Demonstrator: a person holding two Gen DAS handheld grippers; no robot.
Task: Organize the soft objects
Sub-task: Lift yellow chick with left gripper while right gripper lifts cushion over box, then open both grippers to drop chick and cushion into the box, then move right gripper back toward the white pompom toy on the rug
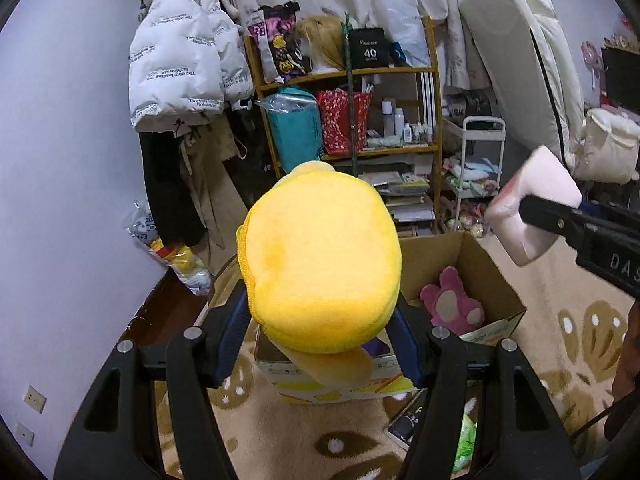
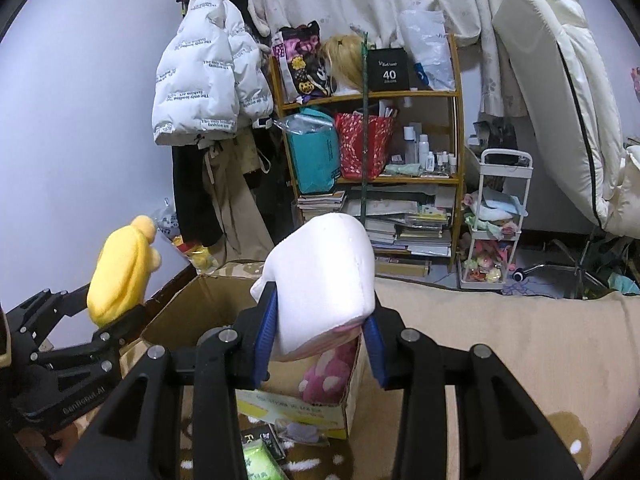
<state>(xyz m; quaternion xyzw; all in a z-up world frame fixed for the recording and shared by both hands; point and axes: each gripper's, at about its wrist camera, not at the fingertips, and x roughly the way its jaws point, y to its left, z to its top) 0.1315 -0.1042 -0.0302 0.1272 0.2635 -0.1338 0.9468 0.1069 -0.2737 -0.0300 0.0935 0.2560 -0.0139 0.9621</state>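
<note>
Yellow plush toy (image 1: 320, 260) fills the centre of the left wrist view, clamped between the blue pads of the left gripper (image 1: 320, 332) and hiding much of the open cardboard box (image 1: 496, 280) behind it. Inside the box, at centre right, lies a pink plush paw (image 1: 452, 304), partly hidden by the box wall. At lower centre of the right wrist view, the right gripper (image 2: 320, 332) pinches a pale pink-and-white soft toy (image 2: 324, 280) above the same box; its face is turned away. A cluttered wooden shelf (image 2: 456, 176) stands behind, upper centre.
</note>
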